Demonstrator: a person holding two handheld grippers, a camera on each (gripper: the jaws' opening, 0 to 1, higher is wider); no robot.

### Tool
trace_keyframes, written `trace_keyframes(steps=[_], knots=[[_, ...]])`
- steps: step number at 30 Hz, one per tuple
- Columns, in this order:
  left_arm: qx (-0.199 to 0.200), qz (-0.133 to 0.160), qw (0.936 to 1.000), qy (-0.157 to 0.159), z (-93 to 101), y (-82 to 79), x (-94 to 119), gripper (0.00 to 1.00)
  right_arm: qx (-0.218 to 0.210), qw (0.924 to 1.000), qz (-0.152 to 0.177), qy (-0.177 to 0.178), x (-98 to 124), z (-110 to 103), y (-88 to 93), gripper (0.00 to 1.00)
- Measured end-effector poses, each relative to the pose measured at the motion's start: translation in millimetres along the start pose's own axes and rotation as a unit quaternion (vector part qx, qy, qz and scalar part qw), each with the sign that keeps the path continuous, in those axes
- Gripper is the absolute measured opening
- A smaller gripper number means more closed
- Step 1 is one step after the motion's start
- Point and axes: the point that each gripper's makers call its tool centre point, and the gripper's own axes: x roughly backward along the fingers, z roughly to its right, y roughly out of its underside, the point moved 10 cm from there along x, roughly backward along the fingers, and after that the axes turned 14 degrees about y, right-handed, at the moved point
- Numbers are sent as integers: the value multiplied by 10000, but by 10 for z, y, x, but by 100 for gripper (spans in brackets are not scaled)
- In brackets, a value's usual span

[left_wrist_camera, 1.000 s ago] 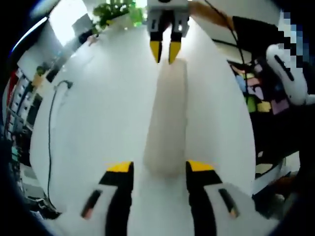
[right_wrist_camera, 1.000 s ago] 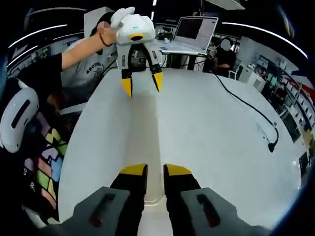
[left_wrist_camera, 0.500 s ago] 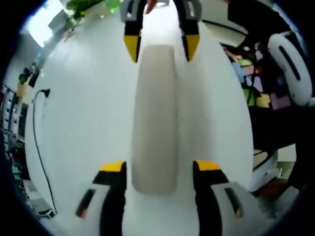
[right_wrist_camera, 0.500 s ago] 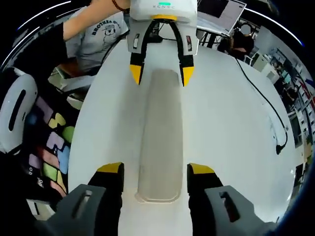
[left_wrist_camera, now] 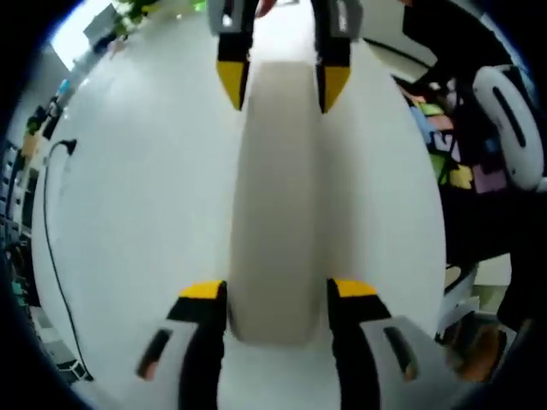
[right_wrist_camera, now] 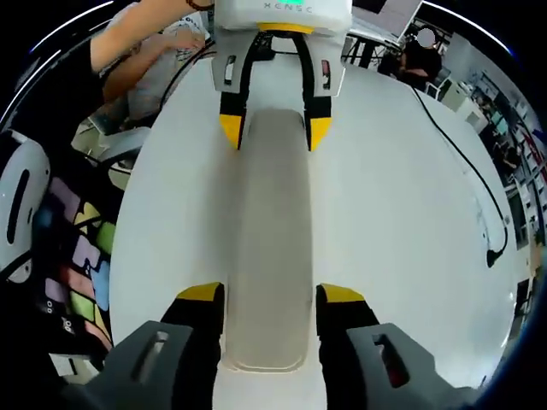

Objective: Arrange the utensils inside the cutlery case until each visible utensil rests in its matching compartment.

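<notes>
A long closed beige cutlery case [left_wrist_camera: 278,188] lies lengthwise on the white table [left_wrist_camera: 137,213]. No utensils show. In the left gripper view, my left gripper [left_wrist_camera: 278,290] has its yellow-tipped jaws pressed against both sides of the case's near end. My right gripper [left_wrist_camera: 282,81] clasps the far end. In the right gripper view, the case [right_wrist_camera: 272,222] runs away from my right gripper [right_wrist_camera: 271,295], whose jaws touch its sides. My left gripper [right_wrist_camera: 273,130] holds the opposite end.
A black cable [right_wrist_camera: 466,162] runs over the table on one side, seen as the cable [left_wrist_camera: 47,213] at the left. Past the other table edge lie a colourful puzzle mat [right_wrist_camera: 77,273] and a white device [left_wrist_camera: 508,128]. A person's arm [right_wrist_camera: 145,38] reaches in.
Both grippers have slid further along the case and their jaws have narrowed from a wide stance onto its sides. One second ago the right gripper stood shut near the end.
</notes>
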Motion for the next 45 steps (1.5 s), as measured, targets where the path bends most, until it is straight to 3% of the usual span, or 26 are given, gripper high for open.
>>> trace_keyframes(steps=[12,19,21,25,30,45], knots=[[196,103,9997,-53,7,3,7,50,150,9996,-159,-150,-99,-2,-25,45],[380,258,9989,-123,2,-27,-15,46,45,9996,223,-152,-107,-14,20,45],[212,247,9994,-110,28,-24,-22,44,41,9993,326,-182,-109,-3,38,44],[147,571,9981,-153,55,41,-26,44,88,9994,302,-166,-110,-24,19,43],[84,739,9971,-179,59,54,-17,43,58,9996,209,-159,-108,-22,2,42],[105,705,9973,-179,71,-129,23,42,112,9995,245,-137,36,40,120,42]])
